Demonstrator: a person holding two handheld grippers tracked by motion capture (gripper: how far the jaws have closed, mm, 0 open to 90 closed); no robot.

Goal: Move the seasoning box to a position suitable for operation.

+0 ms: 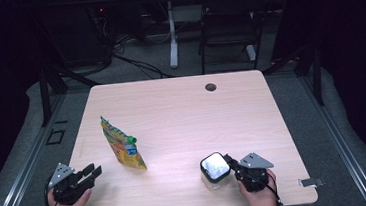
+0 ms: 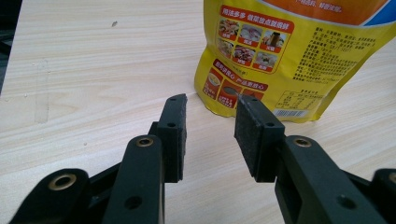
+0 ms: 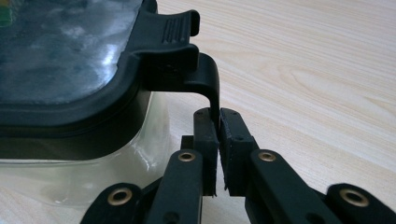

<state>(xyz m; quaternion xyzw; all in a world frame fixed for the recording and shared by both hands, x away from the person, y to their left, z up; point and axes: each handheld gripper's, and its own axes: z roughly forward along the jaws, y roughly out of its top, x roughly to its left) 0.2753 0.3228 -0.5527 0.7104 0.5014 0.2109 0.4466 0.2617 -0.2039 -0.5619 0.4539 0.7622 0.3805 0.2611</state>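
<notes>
— What has your right gripper (image 3: 218,122) got?

— Its pads are clamped on the black latch (image 3: 211,88) of the clear container (image 1: 215,169), near the table's (image 1: 181,103) front edge, right of centre.

— And your left gripper (image 2: 210,122)?

— Its jaws stand apart with nothing between them, aimed at the yellow pouch (image 2: 285,51) on the left. The pouch carries Chinese print too small to read, food photos and a barcode.
</notes>
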